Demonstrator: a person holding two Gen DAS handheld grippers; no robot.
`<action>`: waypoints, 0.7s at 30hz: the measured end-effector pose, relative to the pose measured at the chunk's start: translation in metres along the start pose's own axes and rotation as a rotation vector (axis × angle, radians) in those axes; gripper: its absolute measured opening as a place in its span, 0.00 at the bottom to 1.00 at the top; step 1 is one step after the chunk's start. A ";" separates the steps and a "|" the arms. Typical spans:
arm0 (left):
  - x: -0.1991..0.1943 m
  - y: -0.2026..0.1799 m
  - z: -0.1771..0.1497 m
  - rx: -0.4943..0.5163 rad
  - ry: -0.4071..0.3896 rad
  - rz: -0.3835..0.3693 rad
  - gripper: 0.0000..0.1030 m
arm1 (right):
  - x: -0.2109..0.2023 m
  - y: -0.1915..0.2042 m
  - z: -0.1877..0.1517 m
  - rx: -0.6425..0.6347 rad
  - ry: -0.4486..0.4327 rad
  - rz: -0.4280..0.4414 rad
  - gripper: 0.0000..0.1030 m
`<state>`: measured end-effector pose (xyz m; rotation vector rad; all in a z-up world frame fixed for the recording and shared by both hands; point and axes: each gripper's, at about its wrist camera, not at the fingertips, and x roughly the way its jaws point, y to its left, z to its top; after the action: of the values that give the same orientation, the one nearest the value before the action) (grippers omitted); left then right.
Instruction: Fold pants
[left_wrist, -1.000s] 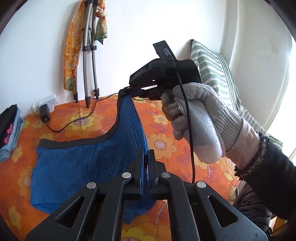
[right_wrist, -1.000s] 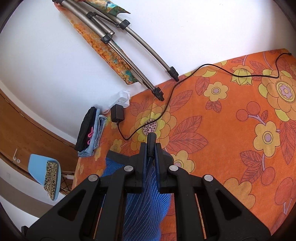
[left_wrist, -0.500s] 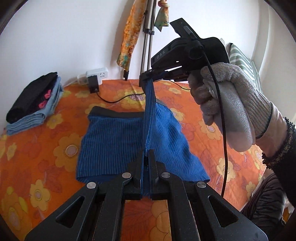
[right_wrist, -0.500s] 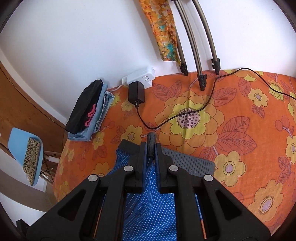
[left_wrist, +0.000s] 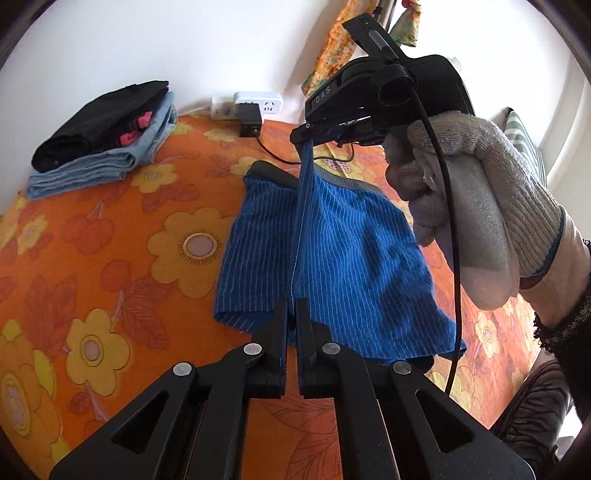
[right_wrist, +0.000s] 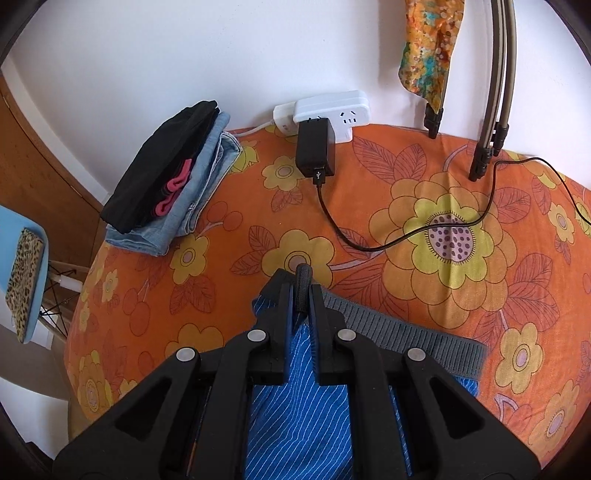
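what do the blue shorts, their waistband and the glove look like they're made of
Blue shorts: soft, thin knit, probably cotton jersey; they drape and crease, matte with white pinstripes.
Waistband: grey ribbed elastic, judging by the fine cross ridges.
Glove: coarse knitted yarn, likely cotton; visible loops, ribbed cuff.

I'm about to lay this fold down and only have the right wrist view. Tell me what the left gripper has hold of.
Observer: The left gripper is shut on the lower edge of the blue striped pants.
Operator: Report the cloth between the two grippers.
Observer: One edge runs taut from there up to the right gripper, raised above the rest of the pants.
Operator: Say where the leg ends are.
Observer: They lie flat on the orange bedspread, on both sides of the left gripper.
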<state>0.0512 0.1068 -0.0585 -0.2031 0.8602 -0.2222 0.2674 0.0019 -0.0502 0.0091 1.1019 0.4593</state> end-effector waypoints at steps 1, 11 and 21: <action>0.001 0.006 0.000 -0.016 0.005 0.005 0.03 | 0.005 0.004 0.001 -0.007 0.006 -0.003 0.09; 0.022 0.038 -0.008 -0.141 0.078 0.008 0.03 | 0.049 0.021 0.003 -0.052 0.057 -0.063 0.08; 0.015 0.039 -0.008 -0.144 0.069 0.034 0.03 | 0.050 0.013 0.009 0.004 0.023 0.055 0.33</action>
<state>0.0583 0.1396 -0.0847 -0.3158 0.9481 -0.1360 0.2891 0.0332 -0.0856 0.0373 1.1276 0.5077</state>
